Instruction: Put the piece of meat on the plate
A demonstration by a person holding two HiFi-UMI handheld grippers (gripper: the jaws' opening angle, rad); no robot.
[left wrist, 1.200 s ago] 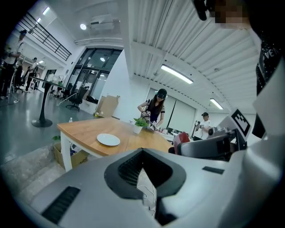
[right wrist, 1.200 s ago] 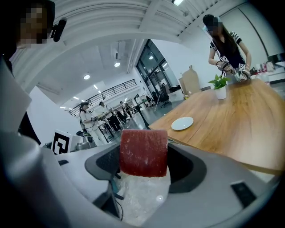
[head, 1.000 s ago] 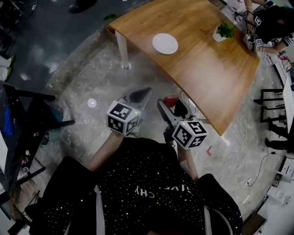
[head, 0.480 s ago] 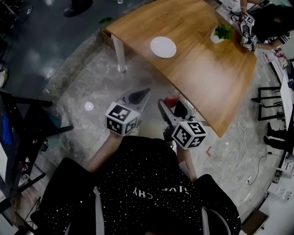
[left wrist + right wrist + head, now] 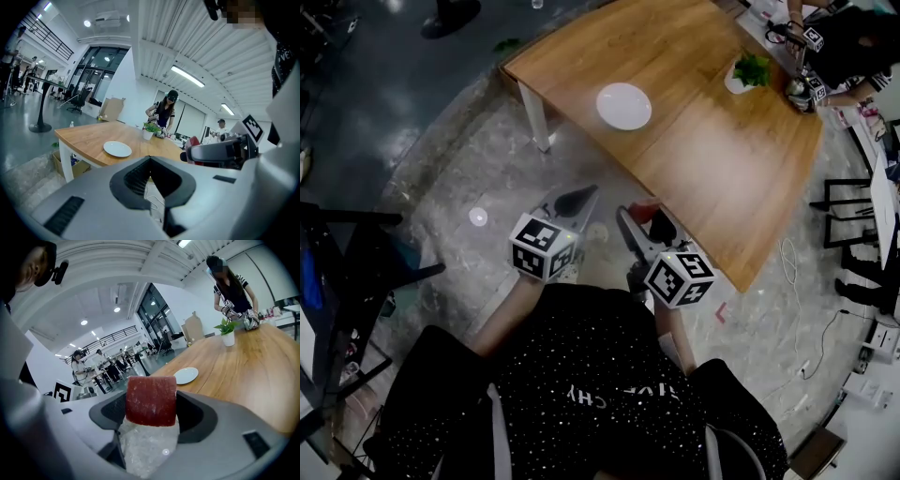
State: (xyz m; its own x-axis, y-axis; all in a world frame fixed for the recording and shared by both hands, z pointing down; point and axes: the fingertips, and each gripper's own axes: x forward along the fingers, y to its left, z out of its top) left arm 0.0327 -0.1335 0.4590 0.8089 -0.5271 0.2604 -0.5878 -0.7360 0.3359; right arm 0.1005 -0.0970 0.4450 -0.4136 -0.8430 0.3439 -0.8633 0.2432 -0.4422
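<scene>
The piece of meat (image 5: 151, 399) is a dark red block, and my right gripper (image 5: 151, 416) is shut on it, with whitish floor showing below it. From the head view the right gripper (image 5: 642, 223) hangs over the floor, short of the wooden table (image 5: 741, 159), with the meat (image 5: 649, 212) red at its tips. The white plate (image 5: 623, 106) lies empty on the table's near left part; it also shows as the plate (image 5: 186, 375) and the plate (image 5: 117, 149). My left gripper (image 5: 579, 198) is beside the right one, shut on nothing, its jaws meeting around an empty hollow (image 5: 151, 177).
A potted plant (image 5: 750, 70) stands at the table's far side, where another person (image 5: 825, 47) works with grippers. A white table leg (image 5: 534, 120) is near the plate's corner. Black stands (image 5: 366, 253) are at left, and cables (image 5: 792, 258) lie on the floor at right.
The table and plate have slid slightly down and left in the head view, and both grippers sit a little higher. The right gripper still holds the meat; the left stays shut.
</scene>
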